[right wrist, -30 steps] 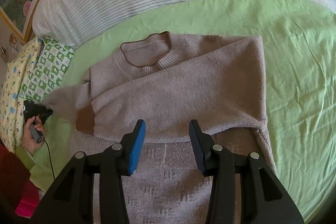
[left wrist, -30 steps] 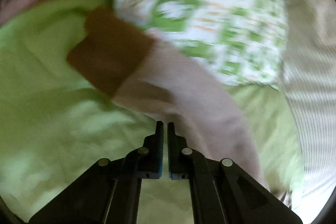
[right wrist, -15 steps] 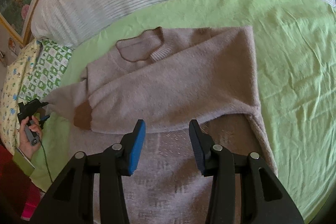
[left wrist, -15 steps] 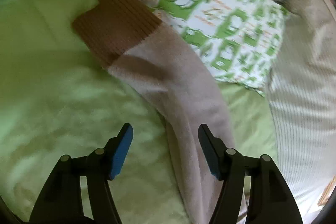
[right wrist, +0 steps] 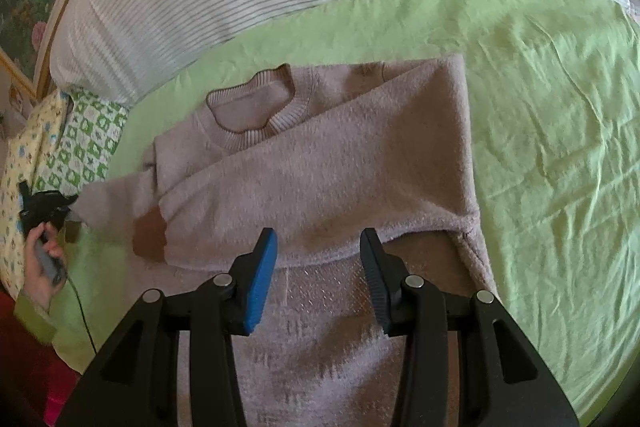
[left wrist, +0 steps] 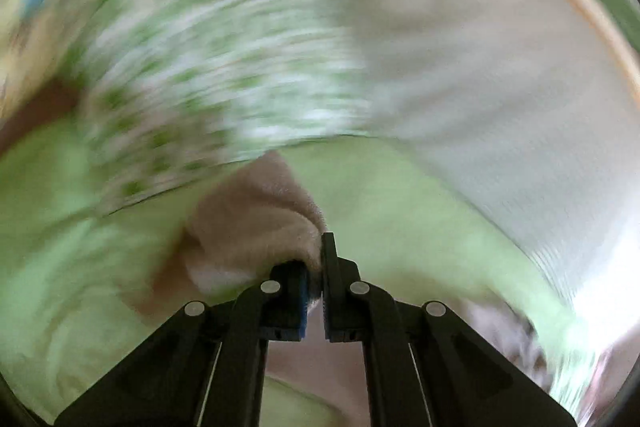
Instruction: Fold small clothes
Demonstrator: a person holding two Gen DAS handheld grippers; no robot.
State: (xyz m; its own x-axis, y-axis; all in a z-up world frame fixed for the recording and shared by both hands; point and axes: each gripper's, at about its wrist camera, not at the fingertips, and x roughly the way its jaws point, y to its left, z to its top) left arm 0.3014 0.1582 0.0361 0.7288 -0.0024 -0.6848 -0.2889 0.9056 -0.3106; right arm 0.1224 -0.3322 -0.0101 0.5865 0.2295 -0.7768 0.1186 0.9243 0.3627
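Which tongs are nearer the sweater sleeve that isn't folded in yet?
Left. The left tongs are shut on that sleeve, fabric pinched between the pads. The right tongs hang open over the sweater body, well away from it.

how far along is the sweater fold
Done: one sleeve already lies folded across the sweater chest. In hand: the left hand-held gripper is shut on the other sleeve, out at the side. Left: lay that sleeve across and fold up the body; the right hand-held gripper hovers open over the hem area.
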